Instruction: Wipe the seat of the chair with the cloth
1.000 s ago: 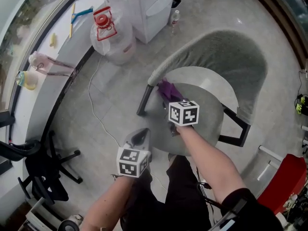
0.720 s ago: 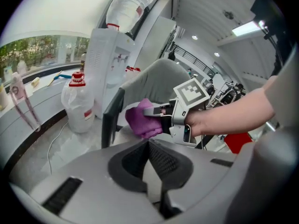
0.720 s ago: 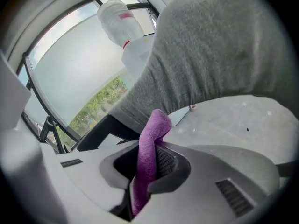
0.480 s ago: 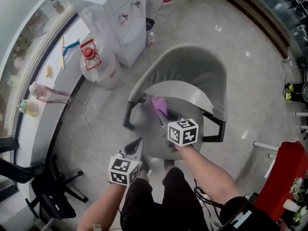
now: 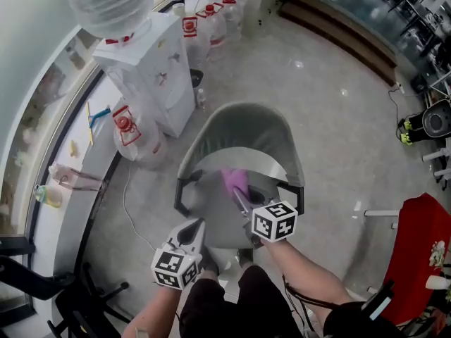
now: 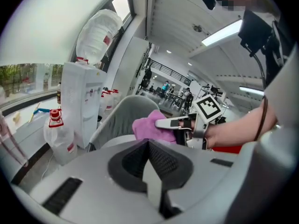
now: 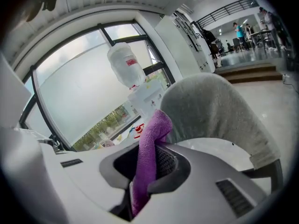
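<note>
A pale, polished floor (image 5: 338, 139) fills the room, with a curved window wall along the left of the frame.

Nearest, at lower centre, the left gripper (image 5: 195, 228) hangs just off the front edge of the seat (image 5: 211, 213). Its jaws are pressed together with nothing between them. Just beyond it and to the right, the right gripper (image 5: 239, 197) reaches in over the seat, its jaws clamped on the purple cloth (image 5: 234, 179). The cloth stands bunched out past the tips, over the rear of the seat close under the backrest (image 5: 239, 129). Whether it touches the seat cannot be told.

The main risk seems to be a poor wipe. The cloth is a narrow wad, so a stroke may cover only a thin strip, or the hard jaw tips may scrape the seat in its place. A firm drag could also tug the cloth out of the grip.

The backrest wraps round the far and side edges, and dark armrests (image 5: 182, 197) stand at both sides. Sideways strokes are therefore hemmed in, and only the front edge is open. Beyond the chair, at upper left, a water dispenser (image 5: 151, 69) and a floor bottle (image 5: 137, 136) stand well apart from it. At the right the floor lies open as far as a red object (image 5: 423, 252).
</note>
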